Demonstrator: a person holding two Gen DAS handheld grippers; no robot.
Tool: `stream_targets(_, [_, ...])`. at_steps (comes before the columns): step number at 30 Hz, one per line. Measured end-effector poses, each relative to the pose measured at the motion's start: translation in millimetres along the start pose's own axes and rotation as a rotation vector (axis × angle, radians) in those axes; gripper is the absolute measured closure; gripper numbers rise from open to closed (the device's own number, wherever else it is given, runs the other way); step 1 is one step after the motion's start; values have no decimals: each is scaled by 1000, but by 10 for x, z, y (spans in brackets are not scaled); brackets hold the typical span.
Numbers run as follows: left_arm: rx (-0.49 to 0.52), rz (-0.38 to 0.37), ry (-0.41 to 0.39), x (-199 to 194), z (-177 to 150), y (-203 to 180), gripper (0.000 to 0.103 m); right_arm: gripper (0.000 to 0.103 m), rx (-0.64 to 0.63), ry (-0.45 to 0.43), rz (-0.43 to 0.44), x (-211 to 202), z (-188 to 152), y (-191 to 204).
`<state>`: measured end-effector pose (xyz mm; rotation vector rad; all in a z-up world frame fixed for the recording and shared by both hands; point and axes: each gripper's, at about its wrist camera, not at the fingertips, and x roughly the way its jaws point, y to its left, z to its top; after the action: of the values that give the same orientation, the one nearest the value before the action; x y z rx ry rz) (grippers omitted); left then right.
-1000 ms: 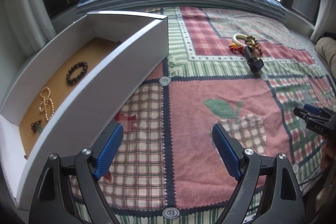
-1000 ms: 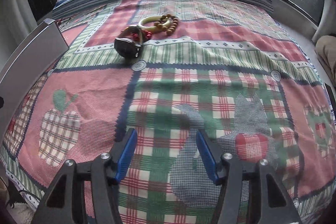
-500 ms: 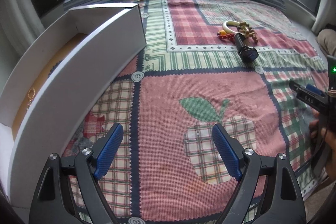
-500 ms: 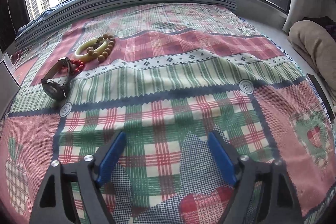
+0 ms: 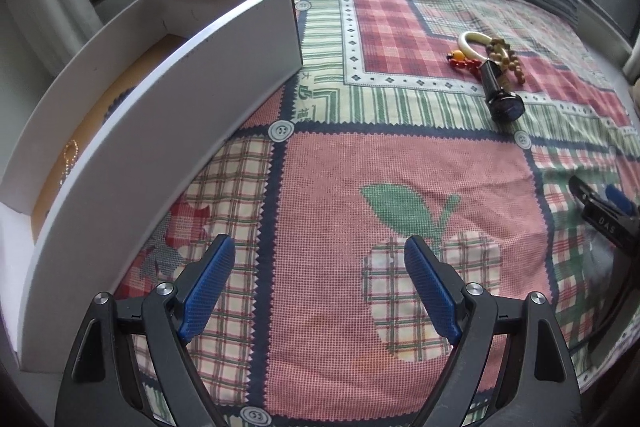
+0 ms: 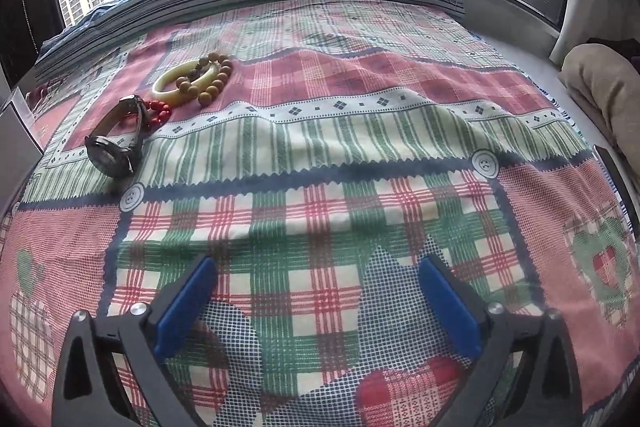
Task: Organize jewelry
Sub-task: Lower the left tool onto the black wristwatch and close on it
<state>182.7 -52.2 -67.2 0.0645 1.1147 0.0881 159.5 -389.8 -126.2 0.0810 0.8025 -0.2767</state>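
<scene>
Right wrist view, watch (image 6: pixel 114 143) on edge, long axis running away, both tools (image 6: pixel 318 301) spread

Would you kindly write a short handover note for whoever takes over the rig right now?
Left gripper: open, empty, above the quilt beside the white box.
Right gripper: open, empty, above the quilt.
In the box: a gold chain shows; the near wall hides the rest.
On the quilt, in one touching cluster: watch, red beads, cream bangle, wooden beads.
Done: at least the chain is boxed.
Left: move those four pieces into the box; the watch lies nearest both grippers.
</scene>
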Motion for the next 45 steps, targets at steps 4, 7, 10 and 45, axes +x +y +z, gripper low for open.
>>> stream_targets(4, [27, 34, 16, 77, 20, -67, 16, 0, 0, 0, 1, 5, 1, -4])
stream_targets(7, [49, 52, 34, 142, -5, -95, 16, 0, 0, 0, 1, 4, 0, -3])
stream_targets(10, [38, 35, 38, 147, -45, -64, 16, 0, 0, 0, 1, 4, 0, -3])
stream_targets(45, [300, -390, 25, 203, 1101, -1166, 10, 0, 1, 0, 2, 3, -1, -4])
